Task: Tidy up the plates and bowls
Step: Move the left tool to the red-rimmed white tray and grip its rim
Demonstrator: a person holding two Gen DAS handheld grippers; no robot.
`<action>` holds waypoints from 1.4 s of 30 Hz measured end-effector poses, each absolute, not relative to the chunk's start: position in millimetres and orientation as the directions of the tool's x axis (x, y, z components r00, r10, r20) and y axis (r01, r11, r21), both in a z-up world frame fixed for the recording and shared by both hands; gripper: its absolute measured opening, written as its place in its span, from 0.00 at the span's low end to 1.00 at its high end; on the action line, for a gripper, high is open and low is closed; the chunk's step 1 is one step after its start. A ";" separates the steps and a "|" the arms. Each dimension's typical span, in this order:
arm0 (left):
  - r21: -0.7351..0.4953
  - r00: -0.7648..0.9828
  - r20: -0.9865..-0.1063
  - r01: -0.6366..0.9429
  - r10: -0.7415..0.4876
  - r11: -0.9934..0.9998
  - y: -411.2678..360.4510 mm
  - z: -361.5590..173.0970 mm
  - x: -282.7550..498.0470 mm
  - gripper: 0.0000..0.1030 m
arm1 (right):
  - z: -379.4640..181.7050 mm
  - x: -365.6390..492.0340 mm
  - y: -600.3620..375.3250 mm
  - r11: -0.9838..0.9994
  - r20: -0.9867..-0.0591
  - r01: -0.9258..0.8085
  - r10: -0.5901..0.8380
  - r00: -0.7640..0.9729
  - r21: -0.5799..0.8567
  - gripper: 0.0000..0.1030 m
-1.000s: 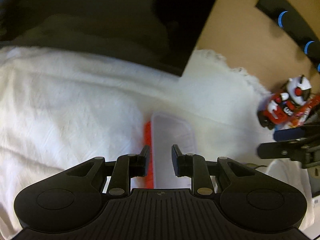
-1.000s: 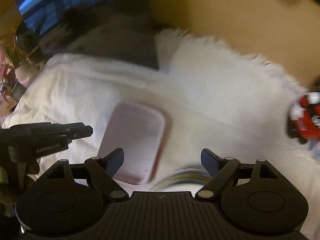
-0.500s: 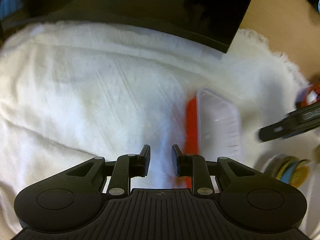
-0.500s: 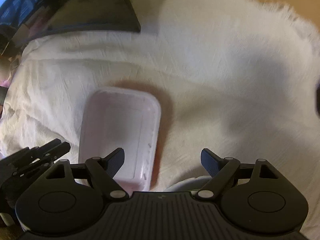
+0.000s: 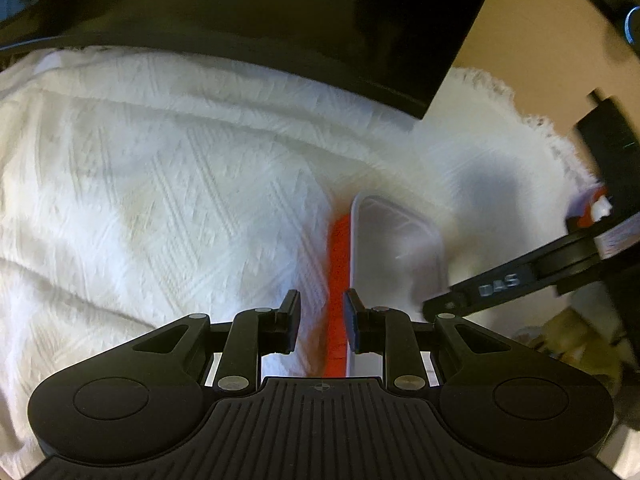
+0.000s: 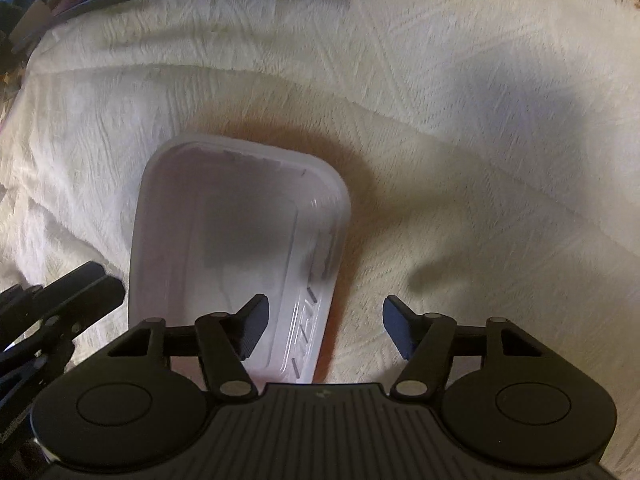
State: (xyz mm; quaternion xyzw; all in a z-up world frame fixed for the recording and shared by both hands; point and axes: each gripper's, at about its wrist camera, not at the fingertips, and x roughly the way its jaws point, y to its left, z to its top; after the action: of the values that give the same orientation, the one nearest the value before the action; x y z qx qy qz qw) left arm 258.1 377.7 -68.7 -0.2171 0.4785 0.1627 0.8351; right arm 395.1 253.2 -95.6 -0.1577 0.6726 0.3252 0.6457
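A rectangular tray, white inside with an orange-red outer wall, lies on the white cloth; it shows in the right wrist view (image 6: 240, 240) and the left wrist view (image 5: 396, 248). My left gripper (image 5: 322, 322) has a narrow gap between its fingers, and the tray's orange left wall (image 5: 338, 280) runs into that gap; I cannot tell whether the pads touch it. My right gripper (image 6: 324, 326) is wide open over the tray's near right edge, its left finger above the tray's inside, its right finger over the cloth. The right gripper's finger also shows in the left wrist view (image 5: 500, 282).
A white textured cloth (image 6: 440, 100) covers the table. A dark flat monitor (image 5: 260, 12) stands at the back. A red and white toy (image 5: 592, 208) and a colourful stack of dishes (image 5: 560, 336) lie at the right, partly hidden.
The left gripper has shifted right so the tray's orange wall now lies between its fingers. The right gripper has moved closer over the tray's near right edge and stayed open.
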 end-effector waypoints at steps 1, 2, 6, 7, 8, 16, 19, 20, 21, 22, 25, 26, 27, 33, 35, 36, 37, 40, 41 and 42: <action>-0.199 0.481 -0.874 -0.480 0.066 0.855 378.0 -72.3 260.6 0.25 | -92.8 394.9 252.6 0.737 -0.973 -0.637 0.208 -0.104 0.226 0.63; -0.195 0.474 -0.878 -0.480 0.066 0.855 379.2 -76.0 262.1 0.25 | -89.8 394.4 251.7 0.735 -0.974 -0.643 0.208 -0.091 0.217 0.63; -0.141 0.417 -0.904 -0.495 0.091 0.858 382.5 -94.8 266.6 0.25 | -78.5 390.2 253.6 0.726 -0.976 -0.661 0.212 -0.046 0.189 0.61; -0.127 0.403 -0.910 -0.502 0.101 0.855 384.2 -98.8 265.9 0.25 | -77.7 388.5 254.5 0.726 -0.976 -0.661 0.212 -0.044 0.188 0.56; -0.115 0.391 -0.914 -0.511 0.110 0.852 386.4 -101.8 264.4 0.25 | -78.7 388.2 254.8 0.725 -0.976 -0.662 0.213 -0.048 0.190 0.51; -0.225 0.442 -0.896 -0.530 0.040 0.818 403.8 -99.2 241.6 0.24 | -100.2 382.8 267.7 0.724 -0.983 -0.664 0.146 -0.113 0.184 0.47; -0.304 0.529 -0.848 -0.479 -0.006 0.824 399.0 -81.0 235.3 0.24 | -104.8 377.2 271.2 0.722 -0.985 -0.670 0.130 -0.114 0.173 0.47; -0.312 0.546 -0.837 -0.455 -0.016 0.834 395.3 -76.4 234.9 0.24 | -105.1 375.9 271.9 0.725 -0.985 -0.667 0.131 -0.115 0.175 0.47; -0.308 0.552 -0.834 -0.433 -0.020 0.847 390.8 -73.6 236.7 0.24 | -105.1 375.7 274.0 0.725 -0.984 -0.665 0.133 -0.118 0.178 0.47; -0.282 0.541 -0.841 -0.418 -0.012 0.863 385.0 -73.7 240.0 0.25 | -104.4 374.7 274.3 0.723 -0.984 -0.666 0.135 -0.120 0.180 0.47; -0.184 0.474 -0.879 -0.421 0.042 0.888 376.0 -87.5 253.5 0.28 | -104.3 370.5 273.8 0.719 -0.985 -0.673 0.127 -0.117 0.172 0.47; -0.176 0.462 -0.885 -0.429 0.048 0.886 377.3 -92.5 256.3 0.32 | -104.6 369.7 274.4 0.720 -0.986 -0.673 0.122 -0.116 0.168 0.47; -0.180 0.456 -0.888 -0.442 0.048 0.879 379.6 -97.0 258.8 0.34 | -104.6 369.2 273.0 0.720 -0.986 -0.674 0.118 -0.115 0.164 0.47; -0.238 0.464 -0.886 -0.444 -0.006 0.864 386.0 -109.0 267.8 0.30 | -108.3 367.5 276.9 0.723 -0.985 -0.669 0.123 -0.122 0.174 0.46; -0.228 0.457 -0.890 -0.445 0.001 0.866 384.4 -112.1 269.5 0.27 | -105.9 366.1 275.0 0.717 -0.979 -0.668 0.161 -0.122 0.201 0.41; -0.230 0.458 -0.889 -0.445 -0.001 0.866 384.0 -112.0 268.9 0.26 | -102.5 365.8 270.4 0.716 -0.977 -0.665 0.176 -0.121 0.212 0.40; -0.238 0.461 -0.887 -0.444 -0.008 0.864 384.0 -111.4 267.7 0.25 | -99.0 364.2 268.1 0.715 -0.974 -0.663 0.192 -0.118 0.221 0.39; -0.259 0.465 -0.885 -0.441 -0.028 0.859 382.3 -107.8 262.8 0.24 | -87.5 356.3 259.7 0.701 -0.967 -0.671 0.229 -0.109 0.242 0.38; -0.259 0.463 -0.886 -0.440 -0.029 0.860 381.4 -105.9 260.4 0.24 | -83.4 353.4 257.9 0.698 -0.967 -0.675 0.237 -0.098 0.239 0.38; -0.265 0.463 -0.886 -0.441 -0.036 0.857 381.2 -104.6 257.8 0.24 | -79.4 350.6 256.5 0.693 -0.965 -0.680 0.245 -0.089 0.239 0.38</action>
State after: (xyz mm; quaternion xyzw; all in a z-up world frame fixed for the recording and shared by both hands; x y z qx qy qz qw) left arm 257.8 381.2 -104.6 -0.2369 0.5033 0.1234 0.8218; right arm 350.6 256.5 -79.4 -0.1678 0.6474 0.3537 0.6539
